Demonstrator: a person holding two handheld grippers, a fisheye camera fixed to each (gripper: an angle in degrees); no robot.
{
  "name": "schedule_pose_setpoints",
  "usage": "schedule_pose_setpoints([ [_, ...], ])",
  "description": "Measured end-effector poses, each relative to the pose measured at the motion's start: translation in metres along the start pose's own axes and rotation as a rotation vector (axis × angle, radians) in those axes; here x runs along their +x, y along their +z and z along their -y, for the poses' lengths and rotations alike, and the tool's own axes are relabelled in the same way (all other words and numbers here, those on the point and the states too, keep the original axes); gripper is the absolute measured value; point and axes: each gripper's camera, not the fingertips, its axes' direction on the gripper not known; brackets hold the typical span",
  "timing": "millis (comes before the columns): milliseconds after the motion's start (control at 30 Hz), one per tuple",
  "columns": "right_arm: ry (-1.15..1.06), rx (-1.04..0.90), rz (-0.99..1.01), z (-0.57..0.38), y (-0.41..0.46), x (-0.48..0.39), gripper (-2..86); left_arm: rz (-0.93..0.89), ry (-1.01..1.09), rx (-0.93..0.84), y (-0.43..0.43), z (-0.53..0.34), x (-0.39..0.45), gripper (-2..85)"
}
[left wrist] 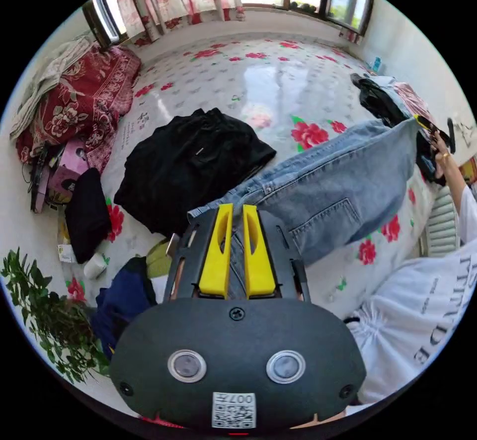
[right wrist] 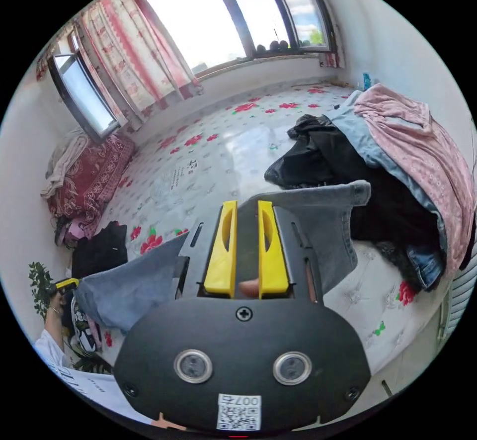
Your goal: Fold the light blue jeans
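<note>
The light blue jeans [left wrist: 328, 191] hang stretched in the air between my two grippers, above the floral-covered surface [left wrist: 258, 77]. In the left gripper view, my left gripper [left wrist: 237, 211] has its yellow jaws shut on the waistband end, and a back pocket faces the camera. The right gripper [left wrist: 428, 124] holds the far end at the upper right, by the person's hand. In the right gripper view, my right gripper [right wrist: 247, 207] is shut on a fold of the jeans [right wrist: 318, 221]. From there the denim runs down-left to the left gripper [right wrist: 64, 285].
A folded black garment [left wrist: 189, 166] lies on the surface beyond the jeans. A pile of black, blue and pink clothes [right wrist: 397, 161] sits by the right wall. A red floral blanket [left wrist: 84, 97], a plant [left wrist: 49, 315] and small items stand at the left. The person's white shirt [left wrist: 427, 320] is close by.
</note>
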Motion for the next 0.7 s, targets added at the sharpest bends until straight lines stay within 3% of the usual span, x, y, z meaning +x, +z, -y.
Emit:
schedule_pose_setpoints([
  [167,0.058,-0.162,-0.030,-0.010,0.078,0.006,8.5,0.135,-0.155,-0.058,0.060,0.024,0.004,4.8],
  [367,0.261,-0.170,-0.095,-0.074,0.097,0.086,8.7,0.156,-0.226,0.032,0.054,-0.067,0.038,5.4],
  [533,0.388,-0.203,-0.059,-0.080,0.135,0.119,6.3,0.180,-0.218,-0.064,0.090,-0.099,0.046,6.2],
  [700,0.170,-0.375,-0.193,-0.062,0.171,0.100,0.8,0.196,-0.135,-0.107,0.126,-0.094,0.055,2.1],
])
